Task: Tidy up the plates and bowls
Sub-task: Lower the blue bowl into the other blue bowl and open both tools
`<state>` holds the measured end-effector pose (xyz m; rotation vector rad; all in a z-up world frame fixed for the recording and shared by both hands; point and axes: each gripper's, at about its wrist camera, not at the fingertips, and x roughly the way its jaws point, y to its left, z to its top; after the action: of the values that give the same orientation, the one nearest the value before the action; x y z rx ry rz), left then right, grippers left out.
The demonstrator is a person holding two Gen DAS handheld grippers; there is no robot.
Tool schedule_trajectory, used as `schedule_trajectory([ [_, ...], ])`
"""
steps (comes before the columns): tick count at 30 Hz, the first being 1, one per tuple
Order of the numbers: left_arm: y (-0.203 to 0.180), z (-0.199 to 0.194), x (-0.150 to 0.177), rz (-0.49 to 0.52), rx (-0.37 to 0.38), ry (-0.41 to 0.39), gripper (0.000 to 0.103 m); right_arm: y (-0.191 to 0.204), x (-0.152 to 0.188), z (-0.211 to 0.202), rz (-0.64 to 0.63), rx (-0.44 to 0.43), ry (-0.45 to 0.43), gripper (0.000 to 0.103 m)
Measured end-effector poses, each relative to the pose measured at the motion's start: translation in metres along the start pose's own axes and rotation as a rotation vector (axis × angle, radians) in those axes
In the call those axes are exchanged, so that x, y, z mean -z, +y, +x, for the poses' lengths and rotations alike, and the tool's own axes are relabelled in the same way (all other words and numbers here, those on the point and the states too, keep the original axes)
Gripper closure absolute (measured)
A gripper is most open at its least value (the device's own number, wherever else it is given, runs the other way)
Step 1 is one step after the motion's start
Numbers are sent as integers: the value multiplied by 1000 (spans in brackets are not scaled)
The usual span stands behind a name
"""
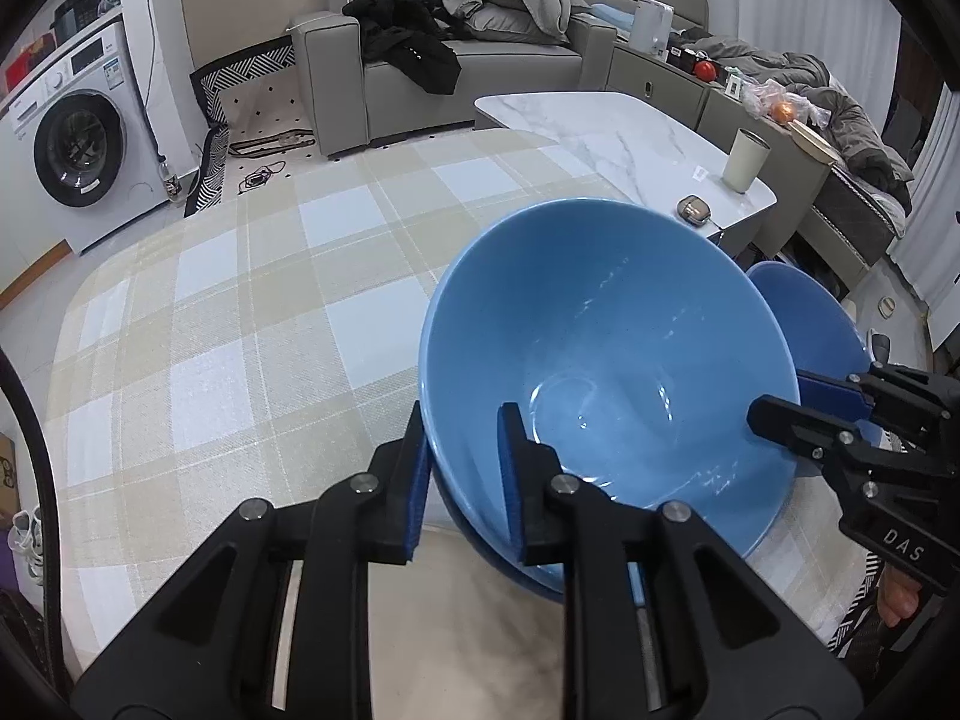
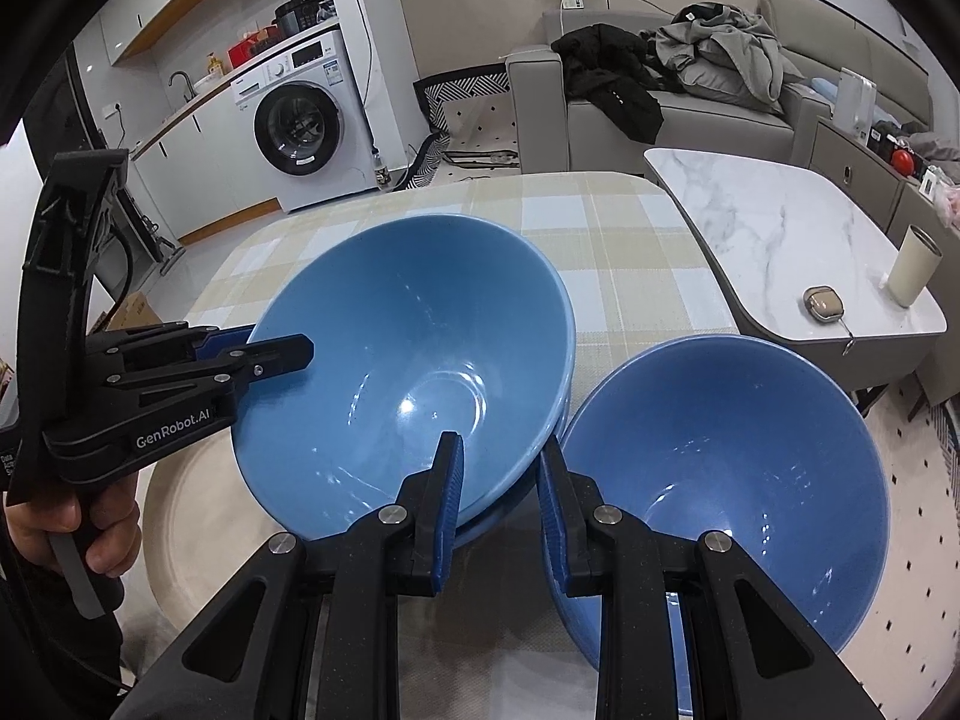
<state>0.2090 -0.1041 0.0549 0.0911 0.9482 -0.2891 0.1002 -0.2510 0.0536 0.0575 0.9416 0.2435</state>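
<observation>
The rim of a tilted blue bowl is pinched by the left tool, one finger inside and one outside. The opposite rim is straddled by the right tool; whether it is gripped cannot be told. This bowl is nested in another on the checked desk. A second blue bowl stands just beside. A cup is seen farther off.

My left camera sits close at the big blue bowl's left rim, facing right; my right camera looks from its near-right edge. Both share that bowl.
</observation>
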Motion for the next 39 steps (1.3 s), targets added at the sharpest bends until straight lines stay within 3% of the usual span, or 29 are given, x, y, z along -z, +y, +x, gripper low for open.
schedule_trajectory([
  [7,-6,0,2,25,-28,-7,86,6,1,2,-12,20,-1,78],
  [12,-7,0,4,26,-40,-11,86,6,1,2,-8,8,-2,72],
  [20,3,3,6,-6,-5,14,81,8,0,5,-14,28,-5,65],
  [25,7,-1,7,-29,49,8,69,7,-1,1,-12,31,-17,62],
  [28,8,-7,4,-47,73,-4,54,1,-3,-6,21,8,-47,57],
  [31,7,-15,0,-60,92,-16,40,-3,-5,-15,42,0,-74,45],
  [33,4,-22,-2,-55,103,-31,30,-6,-6,-21,58,-11,-92,21],
  [36,-3,-33,-3,-43,108,-56,24,-13,-6,-33,76,-39,-125,11],
  [39,-11,-40,-4,-32,107,-67,19,-17,-4,-42,88,-11,-158,1],
])
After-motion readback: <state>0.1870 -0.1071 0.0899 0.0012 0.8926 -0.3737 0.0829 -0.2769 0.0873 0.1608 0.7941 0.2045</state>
